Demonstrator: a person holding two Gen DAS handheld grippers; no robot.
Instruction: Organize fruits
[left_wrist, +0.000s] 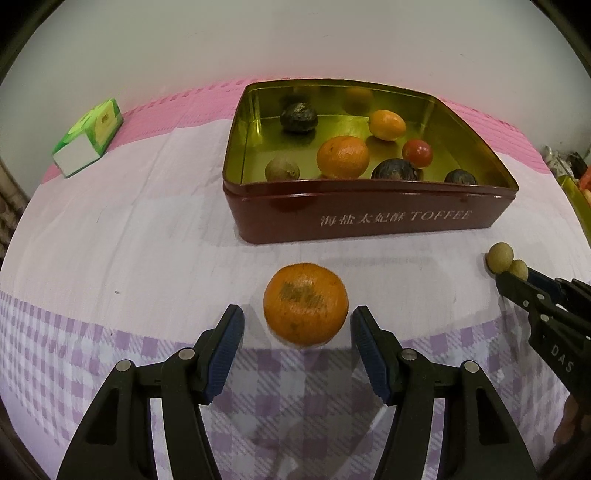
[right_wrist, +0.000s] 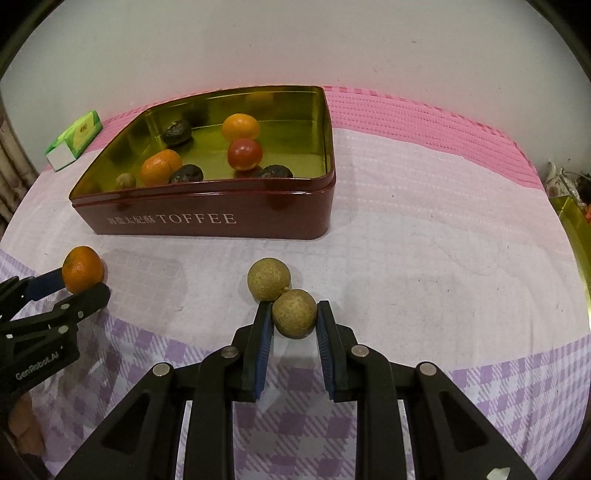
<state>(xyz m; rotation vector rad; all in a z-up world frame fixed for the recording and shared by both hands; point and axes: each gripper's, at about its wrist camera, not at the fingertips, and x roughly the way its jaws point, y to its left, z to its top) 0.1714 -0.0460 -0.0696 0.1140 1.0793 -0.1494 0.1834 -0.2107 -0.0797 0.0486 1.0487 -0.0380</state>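
Fruits are split between the toffee tin (left_wrist: 369, 218), which already holds several pieces, and the cloth (left_wrist: 129, 240) in front of it, where a tangerine (left_wrist: 306, 303) and two brownish round fruits are in hand. The right gripper (right_wrist: 294, 321) is clamped on the nearer brown fruit (right_wrist: 294, 313), its pads pressing both sides; the second brown fruit (right_wrist: 268, 279) touches it and seems joined by a short stem, so it may hang off the grip, swing, and either tear loose or pull the held one out of the pads. The left gripper (left_wrist: 297, 325) stands about half open with the tangerine between its fingers; in its own view the pads look clear of the peel, while the other view cannot settle whether they touch. If it lifts without closing, the tangerine would likely roll away across the cloth. The tin wall is high, so a low carry could knock a fruit against the rim.
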